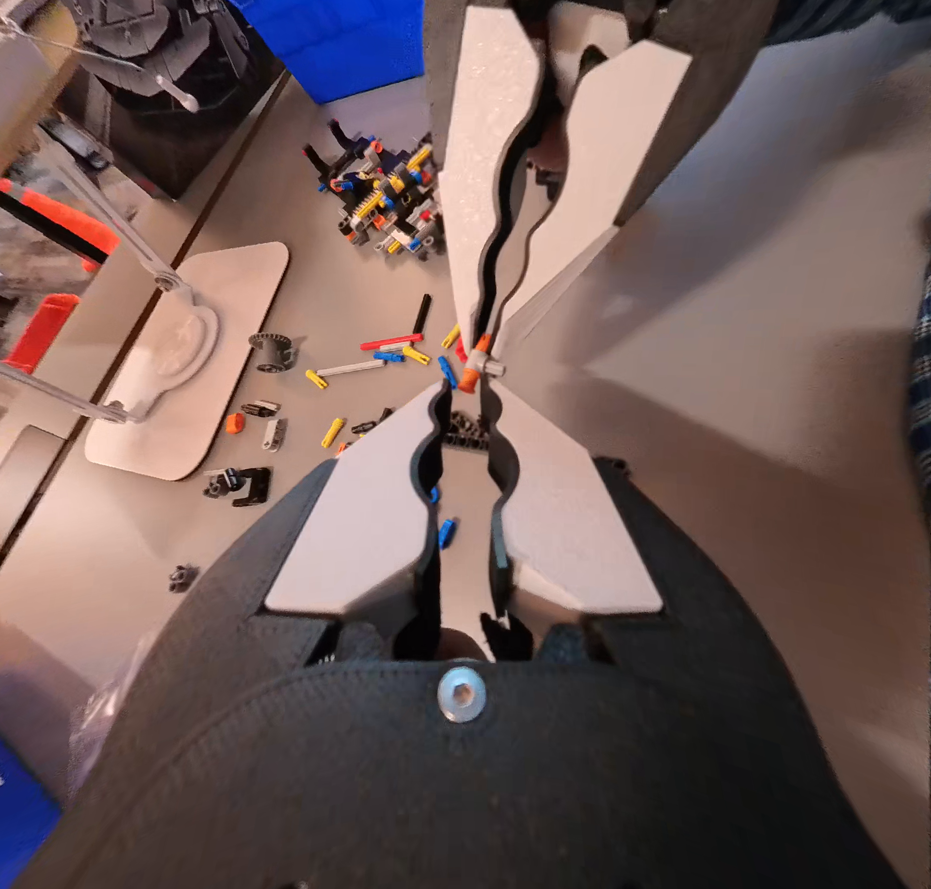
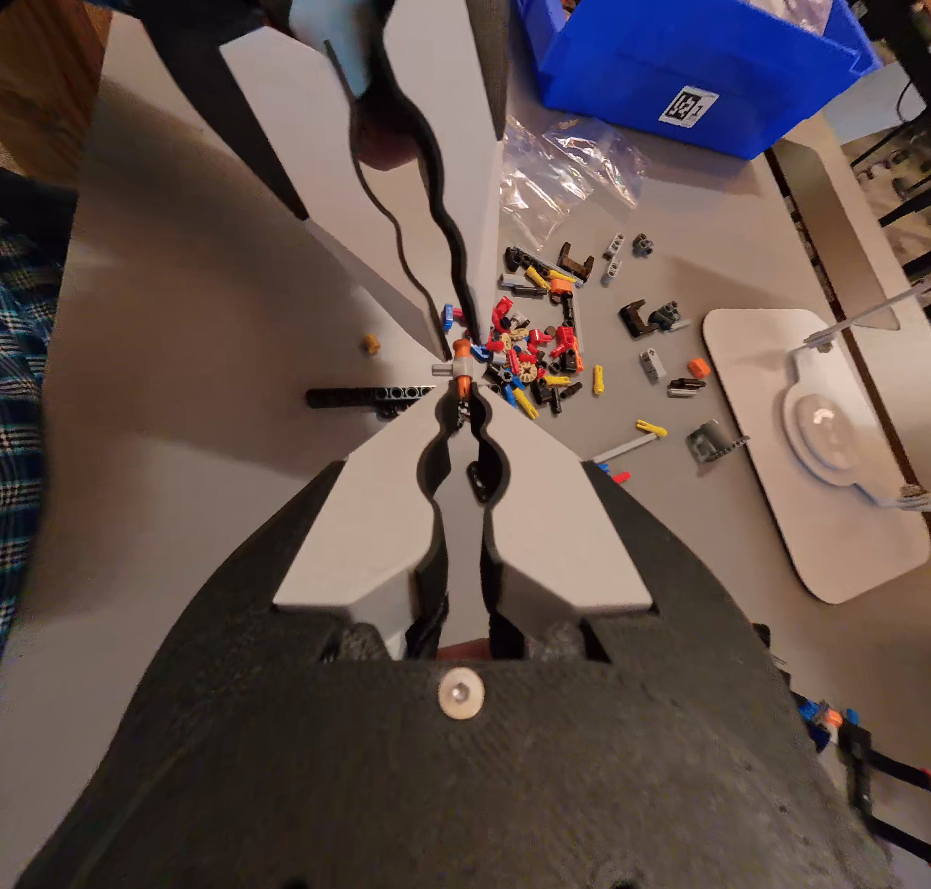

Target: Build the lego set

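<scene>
A small piece, an orange pin through a grey connector (image 1: 478, 366), hangs above the table between the two gripper tips. My right gripper (image 2: 461, 399) is shut on one orange end; in the left wrist view it comes down from the top (image 1: 481, 348). My left gripper (image 1: 466, 386) stands narrowly open, with its tips on either side of the other orange end; it also shows in the right wrist view (image 2: 456, 346). The piece shows there too (image 2: 461, 366). A partly built model (image 1: 388, 200) stands farther back on the grey table.
Loose pins, axles and connectors lie scattered (image 2: 529, 356), with a long black beam (image 2: 368, 394) and a black gear (image 1: 272, 353). A blue bin (image 2: 680, 59) and a clear bag (image 2: 559, 175) sit behind. A white stand base (image 2: 816, 452) is at the table's side. Left tips and right tips are each some 20 cm from the partly built model (image 1: 388, 200).
</scene>
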The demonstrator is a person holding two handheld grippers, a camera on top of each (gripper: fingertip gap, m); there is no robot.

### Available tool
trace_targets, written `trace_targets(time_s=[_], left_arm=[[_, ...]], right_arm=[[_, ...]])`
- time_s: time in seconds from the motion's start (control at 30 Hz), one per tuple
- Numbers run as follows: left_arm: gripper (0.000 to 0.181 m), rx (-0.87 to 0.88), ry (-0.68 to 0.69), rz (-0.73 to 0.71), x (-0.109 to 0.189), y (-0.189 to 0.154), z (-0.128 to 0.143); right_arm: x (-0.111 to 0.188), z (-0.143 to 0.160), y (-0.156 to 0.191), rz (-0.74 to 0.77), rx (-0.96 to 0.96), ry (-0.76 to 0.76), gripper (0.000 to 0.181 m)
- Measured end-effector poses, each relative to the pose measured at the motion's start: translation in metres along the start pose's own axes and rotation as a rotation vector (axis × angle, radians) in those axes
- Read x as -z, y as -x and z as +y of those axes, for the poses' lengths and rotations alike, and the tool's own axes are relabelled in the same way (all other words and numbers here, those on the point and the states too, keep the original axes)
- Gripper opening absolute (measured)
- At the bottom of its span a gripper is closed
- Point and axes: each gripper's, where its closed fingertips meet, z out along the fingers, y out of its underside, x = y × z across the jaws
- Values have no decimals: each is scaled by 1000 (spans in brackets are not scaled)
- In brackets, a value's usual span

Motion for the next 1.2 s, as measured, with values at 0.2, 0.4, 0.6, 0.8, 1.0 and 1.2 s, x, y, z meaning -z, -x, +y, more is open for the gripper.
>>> trace_targets(time_s=[0.2, 0.4, 0.6, 0.8, 1.0, 1.2], left_arm=[[19, 173, -62, 48, -2, 2, -12], [17, 232, -93, 56, -5, 5, -16], [16, 286, -131, 46, -5, 11, -20], [16, 372, -176, 31, -3, 20, -20], [18, 450, -216, 31, -3, 26, -20], [12, 512, -248, 50, -7, 26, -21]], right_arm=[[9, 3, -6, 31, 33, -24, 1], [15, 0, -12, 26, 43, -68, 1], [14, -2, -21, 18, 37, -102, 1], [11, -10, -28, 34, 109, -103, 1], [5, -10, -33, 58, 118, -137, 1], [1, -8, -27, 60, 122, -164, 1]])
